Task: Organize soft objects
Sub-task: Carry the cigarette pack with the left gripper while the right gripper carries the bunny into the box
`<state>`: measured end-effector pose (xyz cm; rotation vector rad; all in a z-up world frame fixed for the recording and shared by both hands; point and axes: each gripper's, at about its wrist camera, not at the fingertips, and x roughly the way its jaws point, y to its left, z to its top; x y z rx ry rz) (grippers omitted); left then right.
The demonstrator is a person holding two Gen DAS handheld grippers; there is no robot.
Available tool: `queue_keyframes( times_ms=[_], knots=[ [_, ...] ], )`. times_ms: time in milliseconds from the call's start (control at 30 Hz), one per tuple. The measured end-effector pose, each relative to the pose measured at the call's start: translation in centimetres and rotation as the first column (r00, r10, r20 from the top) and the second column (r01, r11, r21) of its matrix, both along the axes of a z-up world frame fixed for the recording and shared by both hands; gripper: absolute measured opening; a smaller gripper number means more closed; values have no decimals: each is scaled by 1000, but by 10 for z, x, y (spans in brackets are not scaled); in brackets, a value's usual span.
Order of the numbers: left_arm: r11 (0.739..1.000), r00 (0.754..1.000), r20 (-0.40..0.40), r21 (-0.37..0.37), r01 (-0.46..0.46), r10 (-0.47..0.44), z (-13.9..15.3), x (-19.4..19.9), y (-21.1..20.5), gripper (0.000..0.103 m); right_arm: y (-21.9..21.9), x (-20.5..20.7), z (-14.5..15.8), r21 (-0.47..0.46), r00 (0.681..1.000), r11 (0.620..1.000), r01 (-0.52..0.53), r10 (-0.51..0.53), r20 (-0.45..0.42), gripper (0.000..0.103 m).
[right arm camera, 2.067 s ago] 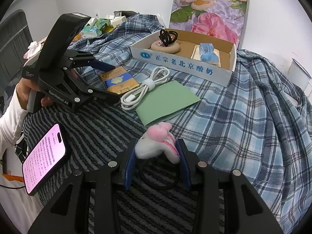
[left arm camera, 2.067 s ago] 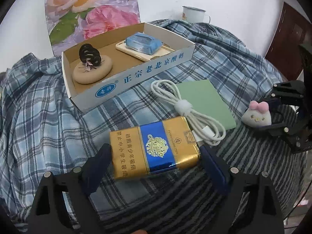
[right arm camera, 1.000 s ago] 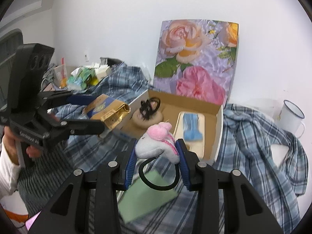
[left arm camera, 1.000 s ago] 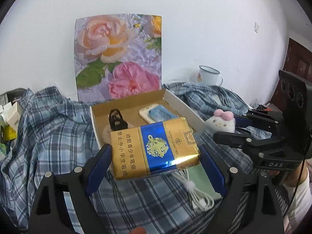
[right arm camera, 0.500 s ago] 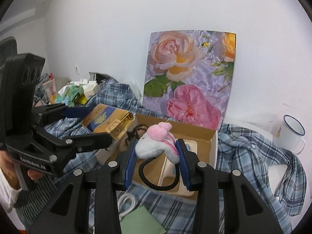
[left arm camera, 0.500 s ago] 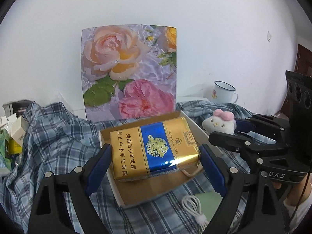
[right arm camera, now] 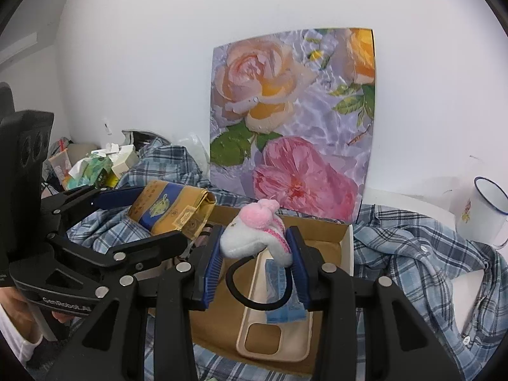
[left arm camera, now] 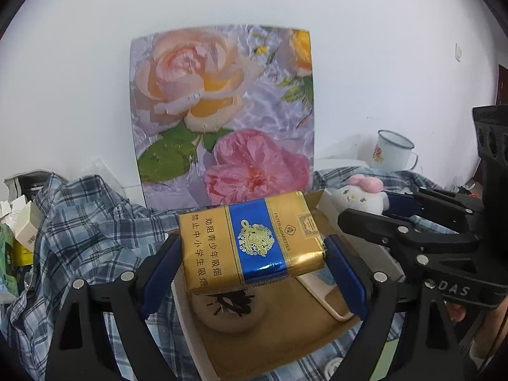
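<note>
My left gripper (left arm camera: pixel 250 268) is shut on a gold and blue cigarette pack (left arm camera: pixel 250 244) and holds it in the air over the open cardboard box (left arm camera: pixel 317 333). The pack also shows in the right wrist view (right arm camera: pixel 171 209). My right gripper (right arm camera: pixel 255 266) is shut on a white plush toy with a pink bow (right arm camera: pixel 254 238); its black loop hangs below, over the box (right arm camera: pixel 346 250). The plush shows in the left wrist view (left arm camera: pixel 362 195) at the right. In the box lie a beige phone case (right arm camera: pixel 273 336), a blue tissue pack (right arm camera: pixel 282 298) and a beige round pad with a black hair clip (left arm camera: pixel 227 314).
A rose picture (left arm camera: pixel 222 117) leans on the white wall behind the box. A white enamel mug (right arm camera: pixel 482 212) stands at the right. Plaid blue cloth (left arm camera: pixel 79 216) covers the surface. Small boxes and packets (right arm camera: pixel 95 165) are piled at the far left.
Both grippers have lifted their objects off the cloth and moved forward over the box. The cable and green sheet have dropped almost out of view.
</note>
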<state>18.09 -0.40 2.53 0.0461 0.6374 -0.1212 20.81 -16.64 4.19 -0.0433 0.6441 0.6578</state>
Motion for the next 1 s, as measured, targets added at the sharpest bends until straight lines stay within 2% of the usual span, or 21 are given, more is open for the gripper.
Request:
queue_keyframes(
  times_ms=[367, 600, 700, 733, 767, 800, 867, 1000],
  knots=[
    [999, 998, -57, -54, -2, -1, -36, 20, 7, 91, -2, 17, -39, 18, 997, 1000, 24, -23, -79, 39],
    [999, 997, -72, -34, -12, 10, -47, 26, 9, 91, -2, 23, -54, 7, 994, 1000, 28, -27, -108, 43],
    [1000, 998, -56, -21, -12, 11, -46, 23, 9, 93, -3, 25, -57, 4, 993, 999, 40, -39, -114, 55],
    [1000, 999, -52, -21, -11, 10, -45, 22, 9, 94, -4, 25, -58, 4, 992, 999, 50, -49, -117, 63],
    [1000, 999, -48, -22, -12, 11, -44, 21, 10, 100, -6, 26, -58, 2, 991, 998, 64, -63, -119, 72],
    [1000, 999, -42, -27, -10, 9, -43, 20, 11, 103, -8, 27, -58, -2, 989, 997, 80, -80, -122, 77],
    [999, 1000, -31, -45, 2, -4, -40, 18, 13, 103, -14, 28, -58, 8, 986, 995, 102, -100, -132, 91],
    [999, 1000, -29, -40, -8, 7, -39, 17, 14, 103, -22, 29, -58, 11, 982, 991, 135, -132, -132, 100]
  ],
)
